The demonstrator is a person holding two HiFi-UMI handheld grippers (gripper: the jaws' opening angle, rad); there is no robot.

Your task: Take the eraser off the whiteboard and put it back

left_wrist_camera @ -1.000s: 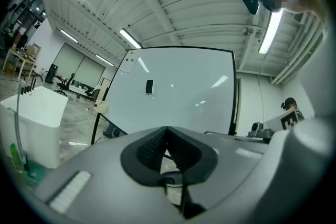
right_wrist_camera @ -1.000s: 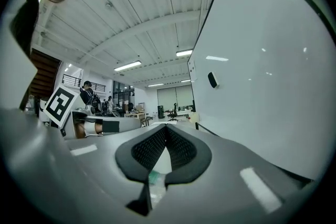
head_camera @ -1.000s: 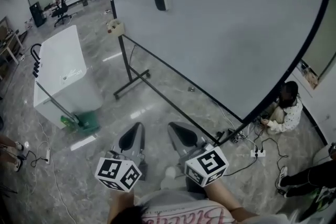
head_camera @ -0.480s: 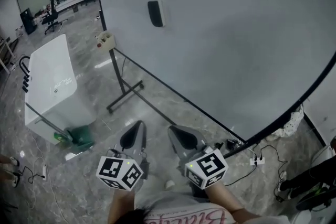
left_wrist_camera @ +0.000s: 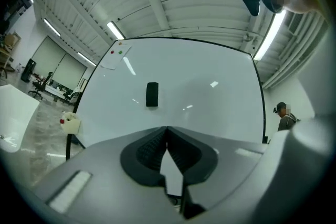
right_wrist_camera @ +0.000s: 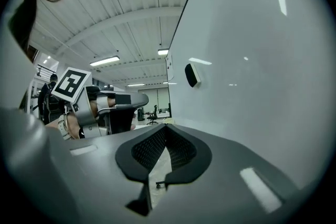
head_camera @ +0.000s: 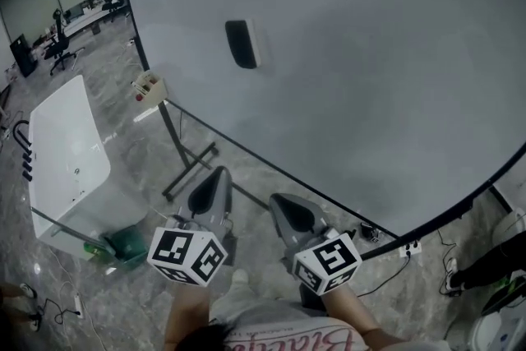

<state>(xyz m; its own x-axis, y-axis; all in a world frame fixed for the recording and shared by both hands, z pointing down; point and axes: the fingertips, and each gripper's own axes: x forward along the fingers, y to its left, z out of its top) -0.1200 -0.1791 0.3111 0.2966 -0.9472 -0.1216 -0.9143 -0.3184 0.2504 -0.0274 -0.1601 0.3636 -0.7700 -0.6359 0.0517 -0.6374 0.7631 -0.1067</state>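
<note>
Eraser (head_camera: 242,43) | on whiteboard (head_camera: 370,53), long axis upright | left tool (left_wrist_camera: 167,131), right tool (right_wrist_camera: 165,128) clenched, empty

The eraser (head_camera: 242,43) is black and oblong. It sticks upright on the whiteboard (head_camera: 370,53), in the upper left part.

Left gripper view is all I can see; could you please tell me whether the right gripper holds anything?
Observer: No, the right gripper is shut, with nothing between its jaws.
Operator: Thank you. Where is it relative to mine?
Observer: The head view shows it side by side with the left gripper, at its right.
Operator: Anything else down there?
Observer: A green thing lies beside the white cabinet.
</note>
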